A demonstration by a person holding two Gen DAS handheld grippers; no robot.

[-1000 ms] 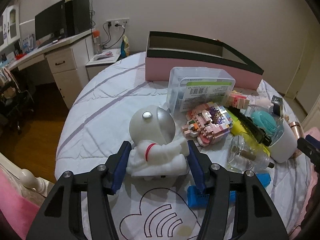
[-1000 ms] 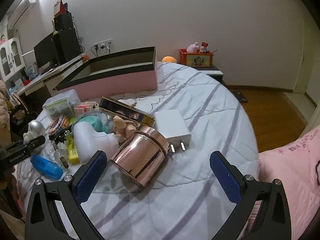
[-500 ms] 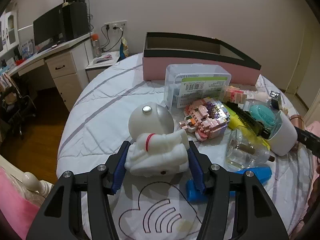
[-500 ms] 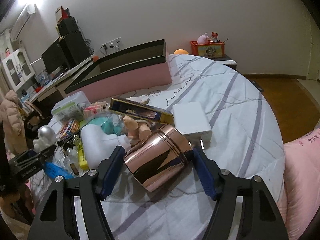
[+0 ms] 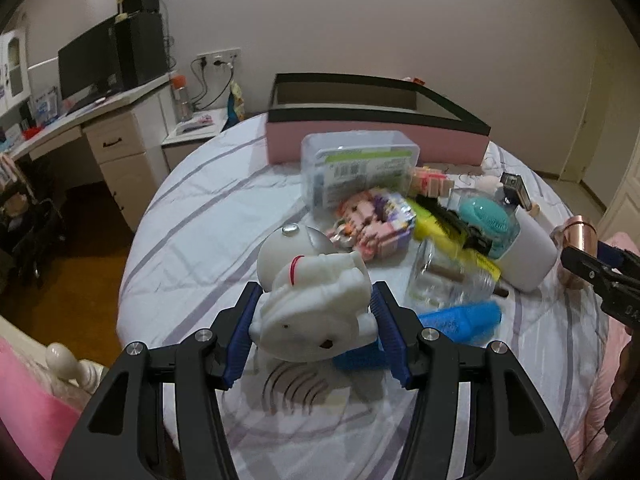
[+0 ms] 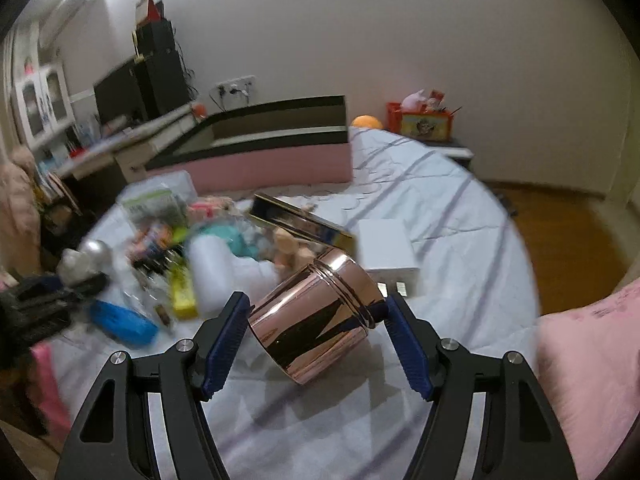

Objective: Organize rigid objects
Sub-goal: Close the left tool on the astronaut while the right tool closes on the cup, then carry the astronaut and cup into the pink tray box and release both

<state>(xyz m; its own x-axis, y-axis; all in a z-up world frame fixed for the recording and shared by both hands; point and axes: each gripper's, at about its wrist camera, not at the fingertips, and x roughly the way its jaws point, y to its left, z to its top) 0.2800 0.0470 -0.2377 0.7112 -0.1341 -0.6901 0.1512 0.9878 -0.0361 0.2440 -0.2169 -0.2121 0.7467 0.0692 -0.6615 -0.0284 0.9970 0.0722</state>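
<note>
Now left tongs [image 5: 314, 326] around astronaut toy [image 5: 316, 300], right tongs [image 6: 316, 342] around copper canister [image 6: 316, 316].

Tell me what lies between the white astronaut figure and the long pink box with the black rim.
In the left wrist view, a clear plastic lidded container and a pink block-built toy lie between the astronaut and the pink box.
</note>
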